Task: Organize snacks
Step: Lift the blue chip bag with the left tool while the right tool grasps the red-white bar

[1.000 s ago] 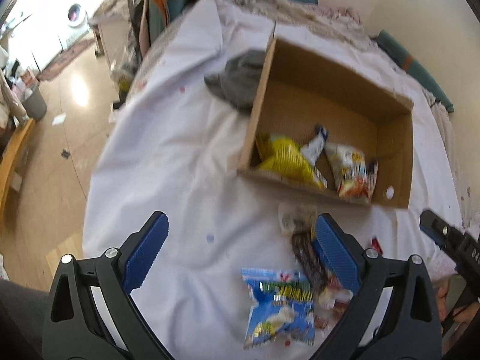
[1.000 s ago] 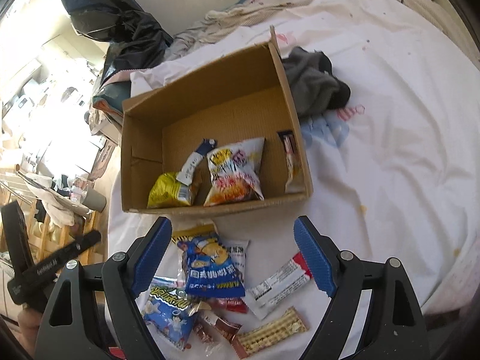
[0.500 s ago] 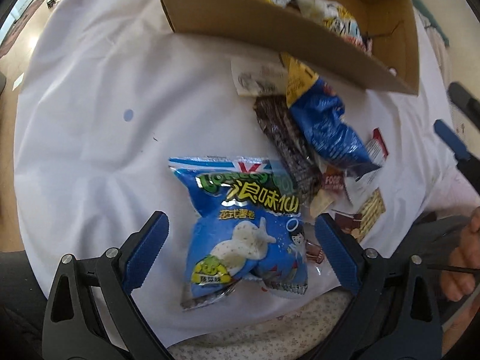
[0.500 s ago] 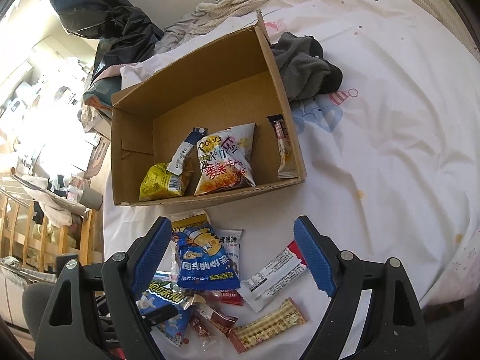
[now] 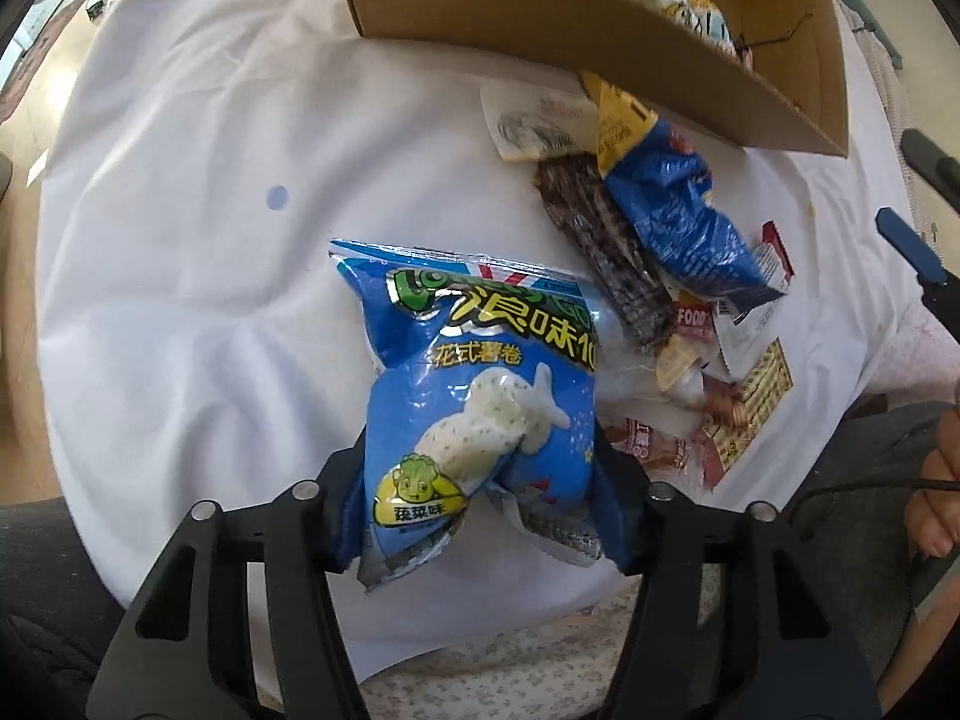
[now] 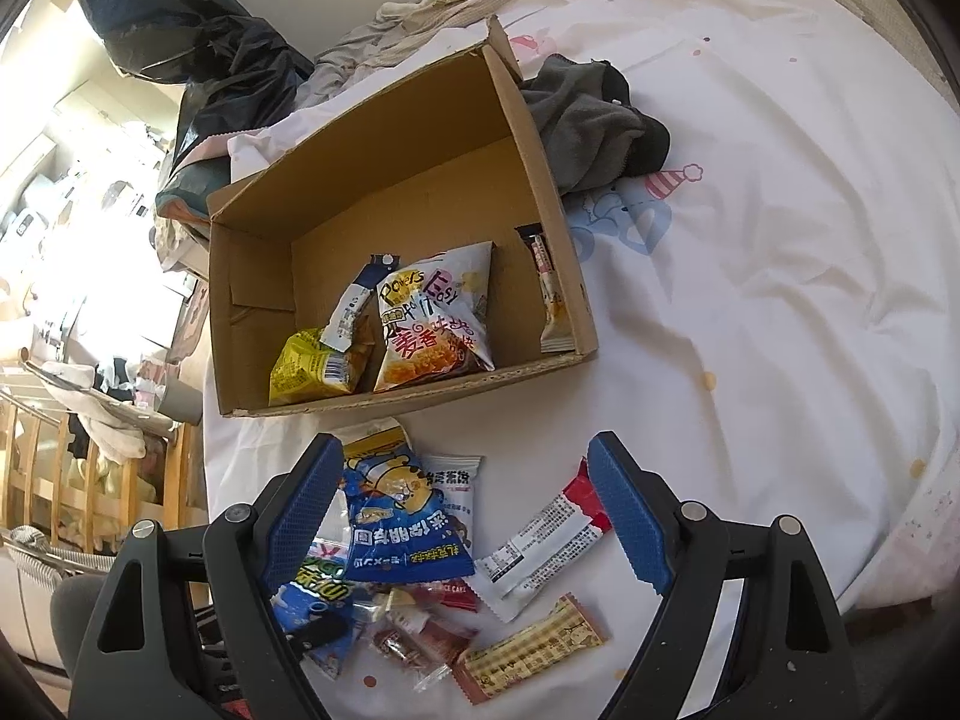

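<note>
My left gripper (image 5: 480, 498) is shut on the lower end of a light-blue chip bag (image 5: 480, 384), which lies on the white sheet. Beside it lies a pile of snacks: a dark-blue bag (image 5: 678, 222), a brown bar (image 5: 606, 252) and a checked wafer pack (image 5: 762, 396). The cardboard box (image 6: 252, 300) holds a yellow bag (image 6: 312, 366), a white-and-red chip bag (image 6: 432, 318) and a slim bar (image 6: 549, 288). My right gripper (image 6: 462, 516) is open and empty above the dark-blue bag (image 6: 402, 522) and a white-and-red bar (image 6: 546, 540).
A grey garment (image 6: 594, 120) lies behind the box's right wall. A dark bag (image 6: 204, 72) and bedding pile up behind the box. The bed's edge is near the snack pile; a wooden rail (image 6: 90, 480) stands at the left. The person's hand (image 5: 936, 480) shows at the right.
My left gripper has dropped from high above the bed to the light-blue chip bag and closed on its lower end. The right gripper has barely moved and stays open.
</note>
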Action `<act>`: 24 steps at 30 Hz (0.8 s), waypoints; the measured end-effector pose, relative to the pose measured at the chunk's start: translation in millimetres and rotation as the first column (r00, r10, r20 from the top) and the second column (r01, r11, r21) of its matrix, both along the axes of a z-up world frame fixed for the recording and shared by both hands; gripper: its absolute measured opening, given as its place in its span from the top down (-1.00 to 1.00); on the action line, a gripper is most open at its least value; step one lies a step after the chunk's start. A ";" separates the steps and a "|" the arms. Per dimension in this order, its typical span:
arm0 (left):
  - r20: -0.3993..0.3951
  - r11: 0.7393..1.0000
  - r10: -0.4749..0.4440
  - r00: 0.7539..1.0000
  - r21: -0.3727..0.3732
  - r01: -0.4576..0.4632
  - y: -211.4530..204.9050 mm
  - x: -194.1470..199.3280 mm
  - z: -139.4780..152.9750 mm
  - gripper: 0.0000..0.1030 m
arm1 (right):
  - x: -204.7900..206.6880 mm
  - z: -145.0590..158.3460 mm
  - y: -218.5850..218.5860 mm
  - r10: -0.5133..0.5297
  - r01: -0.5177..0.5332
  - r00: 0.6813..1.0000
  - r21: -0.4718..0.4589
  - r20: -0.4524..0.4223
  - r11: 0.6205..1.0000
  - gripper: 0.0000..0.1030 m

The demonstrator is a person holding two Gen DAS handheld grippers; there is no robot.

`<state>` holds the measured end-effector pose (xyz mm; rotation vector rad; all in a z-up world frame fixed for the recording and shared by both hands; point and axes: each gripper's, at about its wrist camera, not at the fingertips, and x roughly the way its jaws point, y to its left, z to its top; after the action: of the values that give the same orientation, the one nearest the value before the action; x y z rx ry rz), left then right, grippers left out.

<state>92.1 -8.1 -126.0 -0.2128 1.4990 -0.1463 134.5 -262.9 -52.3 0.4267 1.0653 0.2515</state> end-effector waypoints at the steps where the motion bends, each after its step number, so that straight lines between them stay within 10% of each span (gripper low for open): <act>1: 0.011 1.000 0.003 1.000 0.004 -0.003 2.6 -4.4 3.0 -0.06 | 0.2 -0.2 -1.0 -0.002 0.002 1.000 0.004 -0.001 1.000 -0.67; 11: 0.202 0.980 0.176 0.963 0.055 -0.191 38.1 -1.6 47.5 -0.06 | 7.2 -51.0 -10.9 -0.041 0.040 0.963 -0.009 -0.268 0.999 -0.63; 15: 0.246 0.974 0.209 0.947 0.031 -0.223 54.7 4.7 63.1 -0.06 | 6.2 -85.4 -5.5 -0.037 0.042 0.912 0.004 -0.409 0.999 -0.24; 24: 0.236 0.970 0.238 0.942 -0.010 -0.243 52.4 7.0 59.7 -0.06 | 18.7 -105.2 12.9 -0.037 0.010 0.901 -0.064 -0.432 0.998 -0.12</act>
<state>99.2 44.3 -66.3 -0.3492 1.2259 0.0387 153.2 -250.0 -157.5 0.4527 1.5012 0.1016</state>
